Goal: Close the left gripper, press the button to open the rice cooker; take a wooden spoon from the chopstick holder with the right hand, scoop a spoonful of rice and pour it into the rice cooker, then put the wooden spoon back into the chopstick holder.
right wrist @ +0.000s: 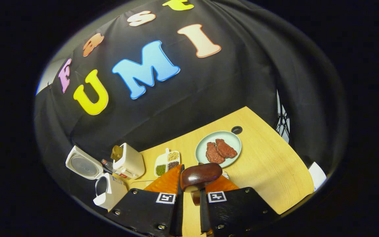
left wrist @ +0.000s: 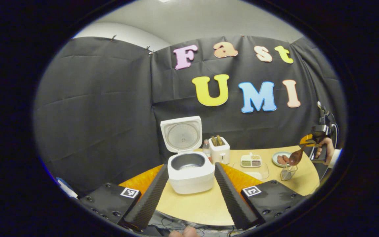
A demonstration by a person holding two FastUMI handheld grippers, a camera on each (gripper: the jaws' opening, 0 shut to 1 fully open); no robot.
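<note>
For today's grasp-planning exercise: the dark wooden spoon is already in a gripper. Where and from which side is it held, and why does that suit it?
The right gripper has its jaws shut on the slim handle of the dark wooden spoon, just behind the bowl, coming from the handle end. The narrow handle fits between the jaws; the broad rounded bowl stays free ahead, above the wire chopstick holder in the left gripper view.

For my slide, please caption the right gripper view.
Right gripper holds spoon above table; cooker open.

Each gripper, the left gripper [left wrist: 191, 194] and the right gripper [right wrist: 189, 197], has black blocks with screws and square markers. The fingers [left wrist: 150, 197] have ribbed faces. A white sleeve [left wrist: 336, 154] covers the wrist.
</note>
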